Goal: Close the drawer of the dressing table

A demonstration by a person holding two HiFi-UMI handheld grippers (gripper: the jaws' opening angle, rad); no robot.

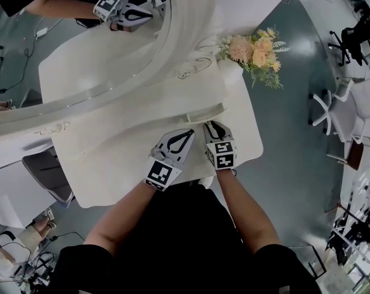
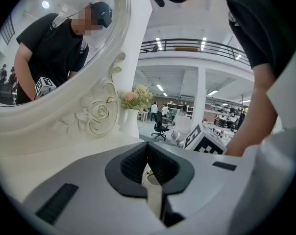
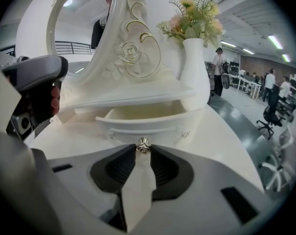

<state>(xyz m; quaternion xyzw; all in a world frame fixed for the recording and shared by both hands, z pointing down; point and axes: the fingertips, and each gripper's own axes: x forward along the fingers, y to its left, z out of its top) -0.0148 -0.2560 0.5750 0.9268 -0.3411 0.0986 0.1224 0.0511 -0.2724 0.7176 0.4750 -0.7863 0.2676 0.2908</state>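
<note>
On the left, our left gripper (image 1: 188, 132) hovers over the dressing table (image 1: 124, 152) top, its jaws together on nothing. Beside it, our right gripper (image 3: 144, 150) is clamped on the small metal knob (image 3: 144, 144) of the drawer (image 3: 153, 113), which stands pulled out beneath the shelf (image 3: 138, 96). If we push off-line the drawer could jam askew, and a hard shove might rock the vase (image 3: 194, 67) of flowers (image 3: 194, 13) at the far right
</note>
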